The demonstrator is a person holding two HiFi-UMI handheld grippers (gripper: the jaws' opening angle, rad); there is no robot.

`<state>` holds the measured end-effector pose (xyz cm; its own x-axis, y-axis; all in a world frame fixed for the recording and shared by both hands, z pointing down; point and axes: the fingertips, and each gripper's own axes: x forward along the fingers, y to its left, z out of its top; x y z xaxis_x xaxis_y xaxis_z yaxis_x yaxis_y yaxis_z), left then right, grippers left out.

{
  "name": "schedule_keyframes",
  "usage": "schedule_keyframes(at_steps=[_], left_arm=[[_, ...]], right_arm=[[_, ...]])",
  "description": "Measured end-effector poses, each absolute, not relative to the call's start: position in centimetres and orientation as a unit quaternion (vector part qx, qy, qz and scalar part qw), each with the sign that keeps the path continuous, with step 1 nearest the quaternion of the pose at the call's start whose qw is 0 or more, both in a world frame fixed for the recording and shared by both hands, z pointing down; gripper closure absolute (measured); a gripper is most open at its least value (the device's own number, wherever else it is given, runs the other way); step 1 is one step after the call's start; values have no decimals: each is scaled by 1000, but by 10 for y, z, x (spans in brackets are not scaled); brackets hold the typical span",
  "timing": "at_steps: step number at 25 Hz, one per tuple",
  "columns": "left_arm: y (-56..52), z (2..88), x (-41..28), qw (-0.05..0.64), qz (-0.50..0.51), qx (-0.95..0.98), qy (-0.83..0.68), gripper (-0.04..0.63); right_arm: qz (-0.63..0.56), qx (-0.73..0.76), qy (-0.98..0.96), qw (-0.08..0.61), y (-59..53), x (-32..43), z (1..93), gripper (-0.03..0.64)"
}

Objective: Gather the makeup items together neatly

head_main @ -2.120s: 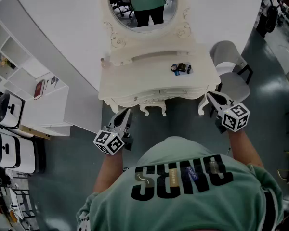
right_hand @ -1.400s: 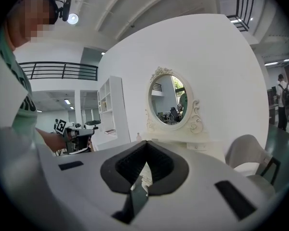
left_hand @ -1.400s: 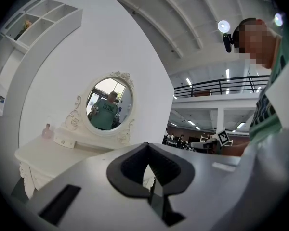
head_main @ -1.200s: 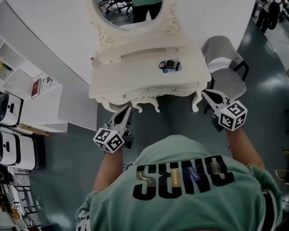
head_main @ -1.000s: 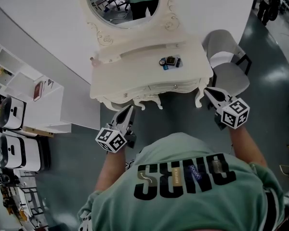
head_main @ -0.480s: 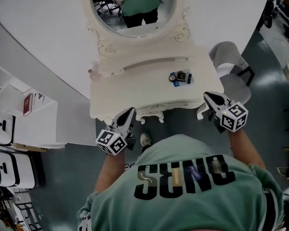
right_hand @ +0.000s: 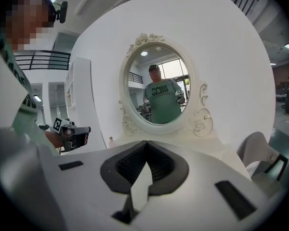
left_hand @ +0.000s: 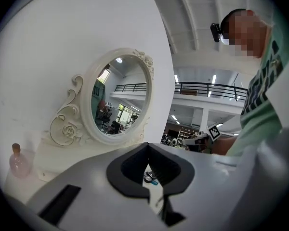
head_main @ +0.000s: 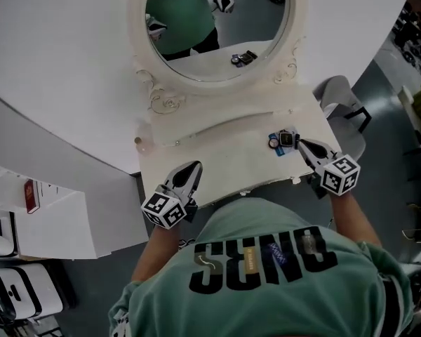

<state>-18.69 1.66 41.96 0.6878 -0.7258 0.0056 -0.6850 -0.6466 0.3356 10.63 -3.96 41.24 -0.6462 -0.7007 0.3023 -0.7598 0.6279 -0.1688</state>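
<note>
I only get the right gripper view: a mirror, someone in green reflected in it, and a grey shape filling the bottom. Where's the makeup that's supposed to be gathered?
Observer: In the head view, the makeup items sit in a small cluster on the right part of the dressing table, just beyond the tip of the right gripper. That grey shape is the gripper's own body, and it hides them from you.
Operator: Is the other claw carrying anything?
Observer: No. The left gripper view shows the left gripper shut, with nothing between its jaws.
Operator: And where is it over the table?
Observer: In the head view it is over the front left part, well apart from the cluster.
</note>
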Motion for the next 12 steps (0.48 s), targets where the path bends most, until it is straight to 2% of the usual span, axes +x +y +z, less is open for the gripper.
schedule_keyframes(at_steps=[6, 12], left_arm=[[-30, 441, -195, 187, -64, 903, -382, 589], [-69, 453, -156, 201, -57, 889, -409, 589]], right_arm=[[162, 413, -888, 124, -79, 101, 434, 623], [177, 380, -896, 146, -130, 145, 460, 623]])
